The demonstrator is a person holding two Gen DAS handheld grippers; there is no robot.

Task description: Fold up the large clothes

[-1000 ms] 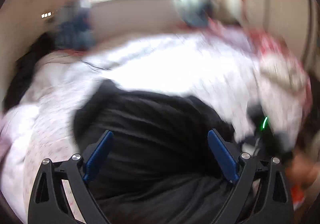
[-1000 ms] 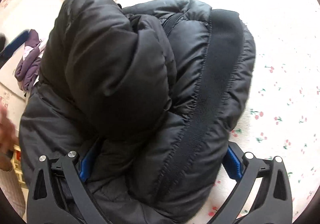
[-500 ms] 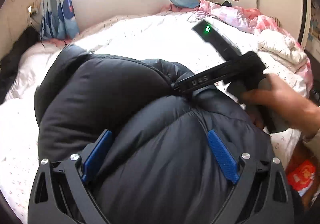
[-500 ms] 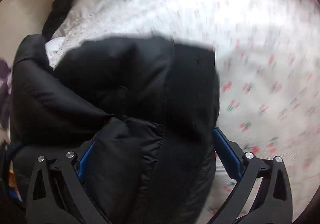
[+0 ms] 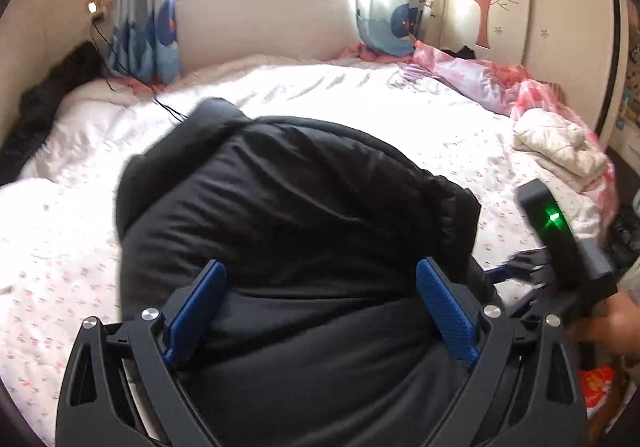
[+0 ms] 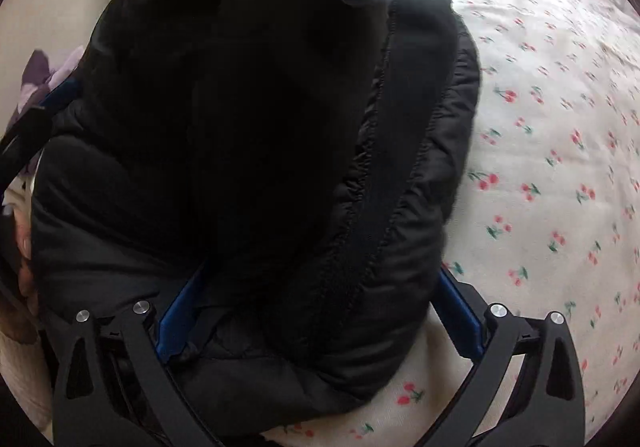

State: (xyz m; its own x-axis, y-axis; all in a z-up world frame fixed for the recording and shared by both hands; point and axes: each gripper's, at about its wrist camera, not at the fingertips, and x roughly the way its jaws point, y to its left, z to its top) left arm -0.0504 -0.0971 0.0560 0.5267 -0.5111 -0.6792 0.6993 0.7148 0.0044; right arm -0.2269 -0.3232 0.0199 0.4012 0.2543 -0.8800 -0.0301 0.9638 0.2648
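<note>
A black puffer jacket [image 5: 304,215] lies bundled on the white flowered bed [image 5: 72,247]. My left gripper [image 5: 320,267] stands open, its blue fingers [image 5: 200,307] straddling the jacket's near end. In the right wrist view the jacket [image 6: 248,119] shows a ribbed black hem band [image 6: 404,135] running down its right side. My right gripper [image 6: 320,271] is open too, with the jacket's bulk between the fingers; the left finger is partly buried in fabric. The right gripper's body [image 5: 560,239], green light on, sits at the jacket's right edge, held by a hand [image 5: 612,321].
A cream folded garment [image 5: 560,147] and a pink quilt [image 5: 476,79] lie at the bed's far right. A black cable [image 5: 160,103] trails near the headboard [image 5: 264,23]. Dark clothing [image 5: 48,95] sits far left. Purple cloth [image 6: 36,83] lies beyond the bed edge.
The right gripper has come off the top of the jacket and dropped to its right edge. The jacket bundle now fills more of the right wrist view.
</note>
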